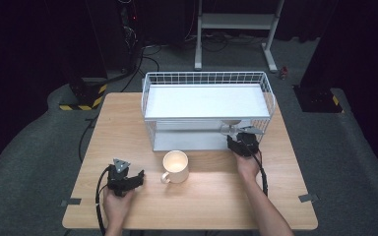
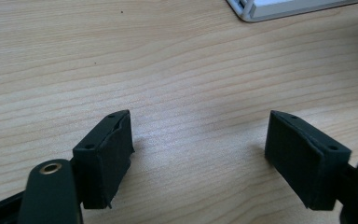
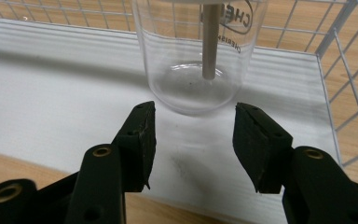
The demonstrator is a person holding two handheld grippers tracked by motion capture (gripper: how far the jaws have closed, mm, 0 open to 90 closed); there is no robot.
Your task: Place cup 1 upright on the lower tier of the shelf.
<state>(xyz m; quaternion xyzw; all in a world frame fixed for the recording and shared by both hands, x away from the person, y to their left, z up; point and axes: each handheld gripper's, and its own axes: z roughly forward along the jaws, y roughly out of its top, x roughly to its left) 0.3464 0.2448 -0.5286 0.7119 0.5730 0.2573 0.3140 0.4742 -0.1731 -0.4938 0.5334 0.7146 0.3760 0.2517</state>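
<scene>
Glass cup (image 3: 193, 56), clear, with a pale wooden stick standing in it, sits on the lower white shelf (image 3: 51, 93) of the wire rack (image 1: 206, 81); in the right gripper view it fills the upper centre of the frame, just beyond the jaw tips.

Near edge of the high view: two forearms enter from the bottom. Left gripper (image 1: 139, 178) lies at lower left on the wooden table (image 1: 216, 191), hand behind it. In the left gripper view its jaws stand well apart, nothing between them, only bare wood grain below; a corner of the rack base shows at the top right of that frame.

Mid-frame: white mug (image 1: 175, 167), handle toward the lower left, stands on the table just in front of the rack, between the two hands.

Further up, right of centre: right gripper (image 1: 240, 132) reaches into the lower tier of the rack. Its jaws are parted with a clear gap; the pads do not touch the glass cup, which stands just ahead of them. No grip.

Far: rack's upper shelf, white, bare; dark floor and cables behind the table.
</scene>
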